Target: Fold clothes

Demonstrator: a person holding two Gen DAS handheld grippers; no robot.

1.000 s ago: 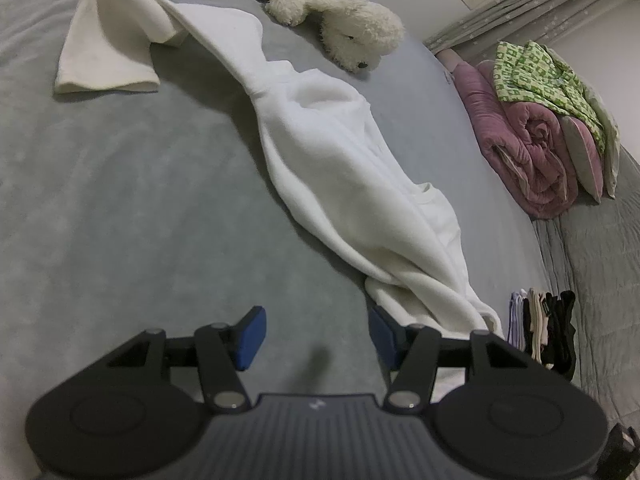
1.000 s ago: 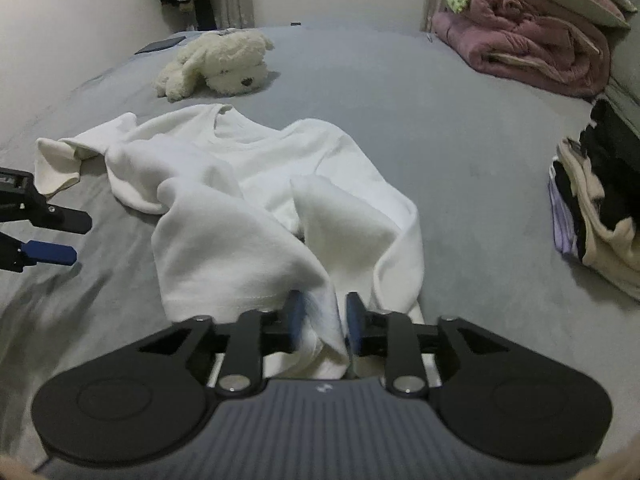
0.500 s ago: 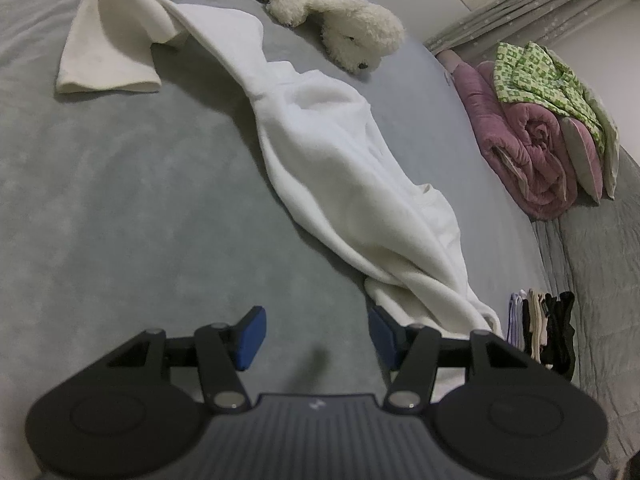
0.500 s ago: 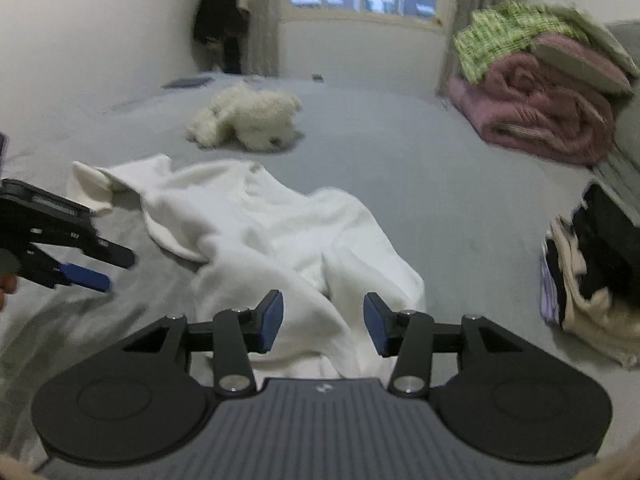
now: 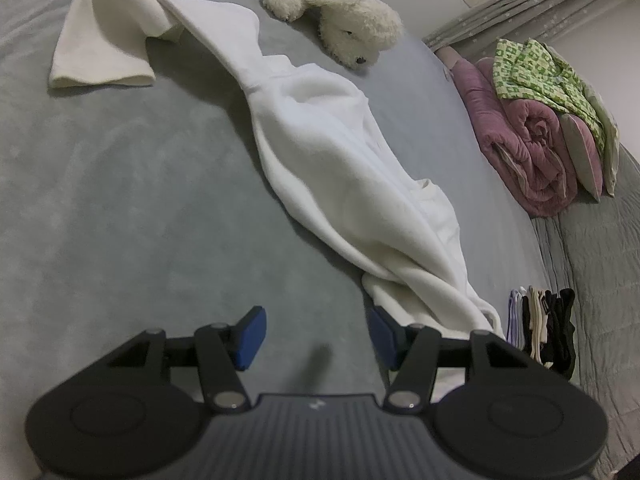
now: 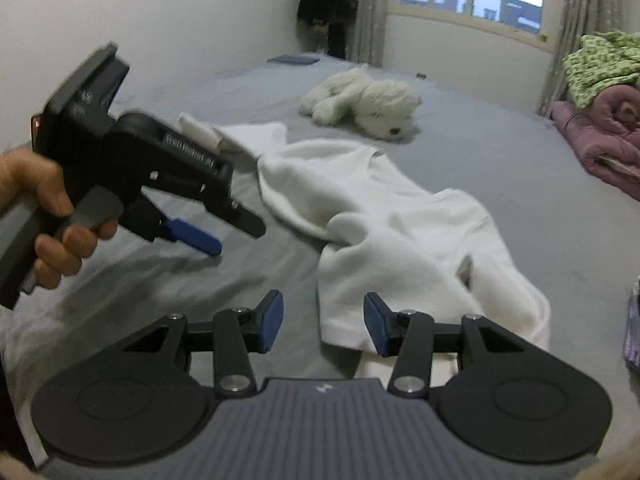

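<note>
Fingers spread on both grippers above sweater.

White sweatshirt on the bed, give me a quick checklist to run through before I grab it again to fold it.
1. Left gripper open and empty: ok, pads apart over bare blanket.
2. Right gripper open and empty: ok, nothing between its pads.
3. White sweatshirt lying flat: not ok, it is bunched and twisted into a long ridge.
4. Sleeve spread out: not ok, it is doubled over itself at the far end.
5. Hem edge within reach: ok, it lies just ahead of the right gripper.
6. Room on the grey blanket to fold: ok, though the plush toy sits close to the far end and the folded stack is beside the near end.
</note>
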